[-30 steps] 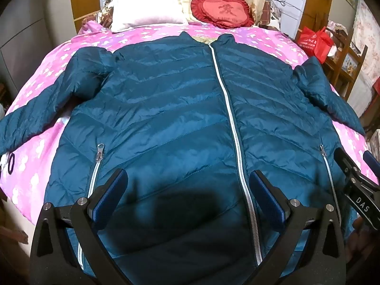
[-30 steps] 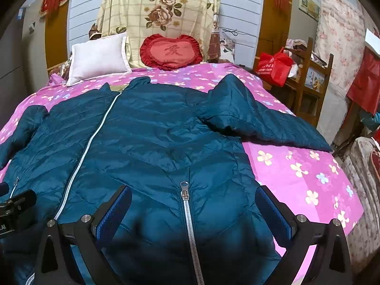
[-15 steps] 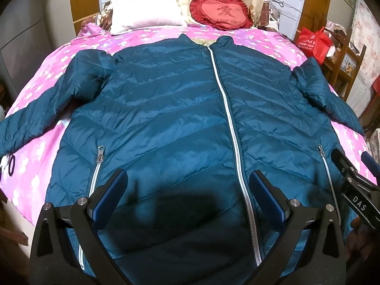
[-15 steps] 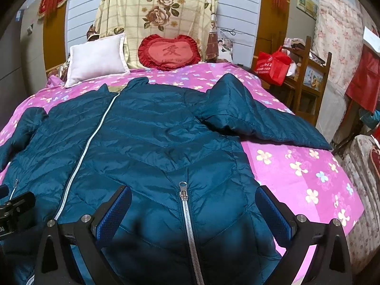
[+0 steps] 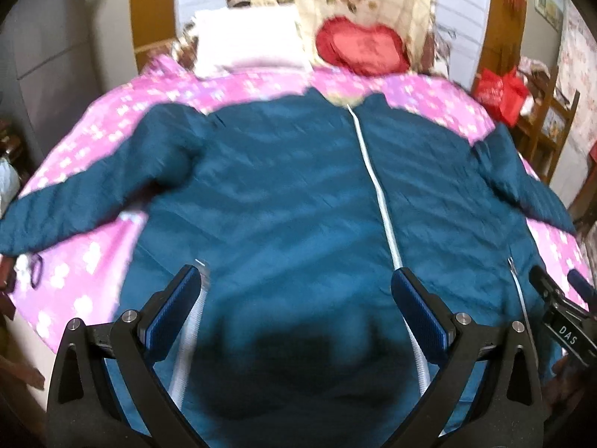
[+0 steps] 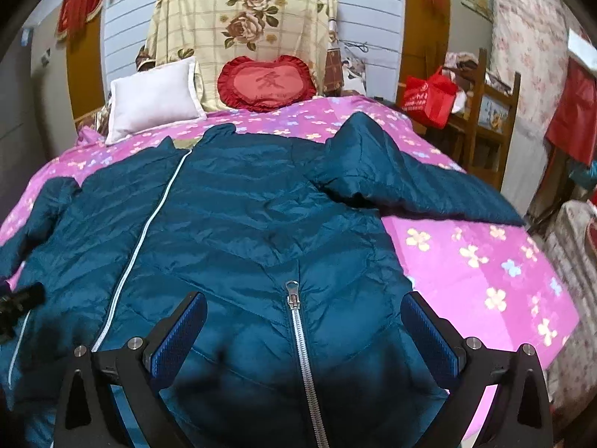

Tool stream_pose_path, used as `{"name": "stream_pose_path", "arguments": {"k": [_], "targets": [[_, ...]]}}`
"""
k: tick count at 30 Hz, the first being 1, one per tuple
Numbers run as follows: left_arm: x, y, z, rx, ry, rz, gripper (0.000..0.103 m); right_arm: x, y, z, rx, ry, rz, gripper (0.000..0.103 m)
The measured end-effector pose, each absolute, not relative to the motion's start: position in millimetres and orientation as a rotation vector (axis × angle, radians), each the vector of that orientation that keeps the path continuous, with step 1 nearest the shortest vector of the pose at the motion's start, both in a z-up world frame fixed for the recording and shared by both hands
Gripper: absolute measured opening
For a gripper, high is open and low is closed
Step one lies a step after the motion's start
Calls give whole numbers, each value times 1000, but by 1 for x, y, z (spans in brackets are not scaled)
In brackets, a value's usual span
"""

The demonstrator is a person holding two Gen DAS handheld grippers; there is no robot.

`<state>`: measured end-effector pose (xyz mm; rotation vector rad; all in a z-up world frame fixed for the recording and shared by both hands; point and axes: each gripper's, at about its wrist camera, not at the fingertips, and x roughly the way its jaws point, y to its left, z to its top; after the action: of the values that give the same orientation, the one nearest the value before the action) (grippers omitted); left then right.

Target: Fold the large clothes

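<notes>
Straight ahead through my left wrist camera, the teal jacket (image 5: 283, 201) lies front-up on the pink flowered bedspread (image 5: 93, 261), collar toward the headboard, hem toward me, its long axis running away from me along the white centre zipper (image 5: 377, 190). My left tongs (image 5: 296, 298) are spread wide above the hem, gripping nothing; the blue pads (image 5: 175, 310) frame a dark shadow on the fabric. One sleeve (image 5: 86, 205) stretches out left to the bed's edge, the other (image 5: 522, 190) slopes off right. Bare bedspread shows beside the left flank and past the collar. A white pillow (image 5: 248, 43) and a red heart cushion (image 5: 362, 50) sit at the head of the bed, well apart from the collar. This view is blurred. My right tongs (image 5: 559, 310) poke in at the right edge.

Through the right wrist camera, the same jacket (image 6: 231, 231) runs away from me, collar near the pillow (image 6: 153, 99) and cushion (image 6: 266, 84). My right tongs (image 6: 304, 336) are also spread, empty, straddling the pocket zipper (image 6: 298, 339) above the hem. The right sleeve (image 6: 418, 183) angles out toward the bed's right edge, leaving a broad open patch of bedspread (image 6: 485, 272) beside the flank. Beyond stand a wooden shelf (image 6: 496, 119) with a red bag (image 6: 429, 99), and a floral cloth (image 6: 242, 18) hanging over the headboard.
</notes>
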<state>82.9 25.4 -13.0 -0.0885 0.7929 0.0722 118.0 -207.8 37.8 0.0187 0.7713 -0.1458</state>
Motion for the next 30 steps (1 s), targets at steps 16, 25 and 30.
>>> {"name": "stream_pose_path", "arguments": {"k": [16,25,30], "targets": [[88,280,-20,-125,788,474,103,122,-193,36,20,766,-112,103],[77,459,-58,-195,903,898,103,124,-191,32,9,783,-111,103],[105,460,-86,-203,979,766,103,126,-191,28,5,799,-119,103]]}}
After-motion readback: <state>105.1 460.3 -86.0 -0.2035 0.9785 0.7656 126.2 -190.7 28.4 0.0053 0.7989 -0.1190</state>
